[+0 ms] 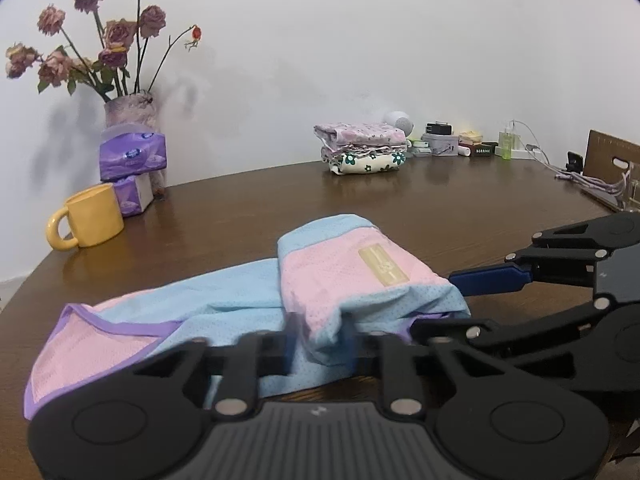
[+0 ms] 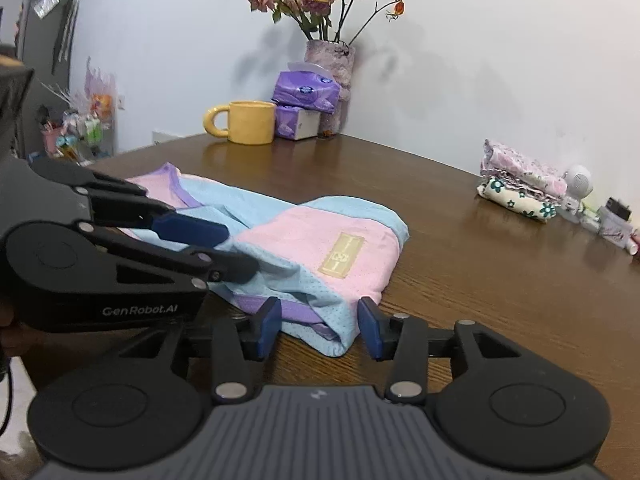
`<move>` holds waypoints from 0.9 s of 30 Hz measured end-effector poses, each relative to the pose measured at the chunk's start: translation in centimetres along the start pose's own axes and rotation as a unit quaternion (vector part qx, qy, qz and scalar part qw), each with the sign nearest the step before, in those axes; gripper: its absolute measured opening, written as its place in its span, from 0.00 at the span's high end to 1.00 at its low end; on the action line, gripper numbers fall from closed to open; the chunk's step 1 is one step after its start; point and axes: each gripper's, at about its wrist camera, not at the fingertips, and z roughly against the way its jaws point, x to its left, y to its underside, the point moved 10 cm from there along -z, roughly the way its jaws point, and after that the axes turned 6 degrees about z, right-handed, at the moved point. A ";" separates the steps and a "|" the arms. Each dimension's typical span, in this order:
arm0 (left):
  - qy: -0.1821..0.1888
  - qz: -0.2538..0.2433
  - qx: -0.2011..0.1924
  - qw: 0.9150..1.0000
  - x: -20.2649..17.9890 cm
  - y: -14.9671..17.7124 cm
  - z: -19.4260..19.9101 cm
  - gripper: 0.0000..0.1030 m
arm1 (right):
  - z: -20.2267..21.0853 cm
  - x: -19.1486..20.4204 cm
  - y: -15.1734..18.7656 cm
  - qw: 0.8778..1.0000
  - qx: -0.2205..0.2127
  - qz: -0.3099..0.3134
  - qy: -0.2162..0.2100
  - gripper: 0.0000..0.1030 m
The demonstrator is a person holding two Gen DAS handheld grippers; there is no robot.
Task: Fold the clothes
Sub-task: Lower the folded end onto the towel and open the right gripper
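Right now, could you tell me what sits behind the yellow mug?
Behind the yellow mug are two stacked purple tissue packs, then the flower vase; the vase's base is hidden.

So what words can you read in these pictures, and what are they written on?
"GenRobot.AI": white letters on the side of the black left gripper.
Tan rectangular patch on the pink and blue mesh garment: a mark, too blurred to read.
Purple plastic tissue packs: blue logo, too small to read.
Small dark box by the wall: letters too small to read.
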 end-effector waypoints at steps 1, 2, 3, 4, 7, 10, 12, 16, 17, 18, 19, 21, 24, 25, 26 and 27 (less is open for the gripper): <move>0.003 0.005 0.001 1.000 0.1 0.1 0.1 0.92 | -0.1 -0.2 0.1 1.000 0.003 -0.004 0.005 0.61; 0.002 0.007 0.000 1.000 0.2 0.2 0.1 0.92 | -0.2 -0.4 0.2 1.000 0.007 -0.009 0.006 0.65; 0.002 0.009 0.000 1.000 0.3 0.3 0.1 0.93 | -0.2 -0.6 0.4 1.000 0.011 -0.016 0.004 0.72; 0.000 0.011 0.000 1.000 0.3 0.4 0.3 0.93 | -0.1 -0.8 0.6 1.000 0.013 -0.023 0.001 0.74; -0.004 0.012 -0.001 1.000 0.4 0.9 0.4 0.96 | 0.2 -0.9 0.9 0.999 0.014 -0.033 -0.004 0.85; -0.007 0.016 -0.004 1.000 0.5 1.0 0.6 0.97 | 0.4 -1.1 1.1 0.999 0.012 -0.038 -0.003 0.91; -0.010 0.018 -0.002 1.000 0.6 1.1 0.6 0.97 | 0.3 -1.2 1.2 0.999 0.014 -0.041 -0.003 0.94; -0.013 0.022 0.002 1.000 0.7 1.2 0.6 0.97 | 0.2 -1.3 1.4 0.999 0.017 -0.041 -0.002 0.94; -0.014 0.022 0.003 1.000 0.7 1.2 0.6 0.96 | 0.2 -1.3 1.4 0.999 0.018 -0.042 -0.002 0.94; -0.016 0.023 0.003 1.000 0.7 1.2 0.6 0.95 | 0.2 -1.3 1.4 0.999 0.018 -0.043 -0.003 0.94; -0.018 0.026 0.003 0.999 0.8 1.2 0.6 0.93 | 0.3 -1.3 1.4 0.999 0.019 -0.043 -0.003 0.94; -0.015 0.035 0.005 0.999 0.9 1.3 0.6 0.91 | 0.3 -1.3 1.5 0.999 0.019 -0.045 -0.004 0.94; -0.004 0.048 0.003 0.999 0.9 1.2 1.1 0.53 | 0.4 -1.4 1.5 0.999 0.019 -0.050 -0.008 0.94; 0.005 0.046 -0.001 0.999 0.7 1.1 1.5 0.47 | 0.6 -1.4 1.5 0.998 0.019 -0.055 -0.012 0.94; 0.014 0.043 -0.005 0.999 0.6 1.1 1.9 0.46 | 0.9 -1.5 1.4 0.998 0.017 -0.060 -0.017 0.90; 0.023 0.041 -0.010 0.999 0.4 1.0 2.3 0.44 | 1.2 -1.5 1.4 0.998 0.015 -0.063 -0.023 0.85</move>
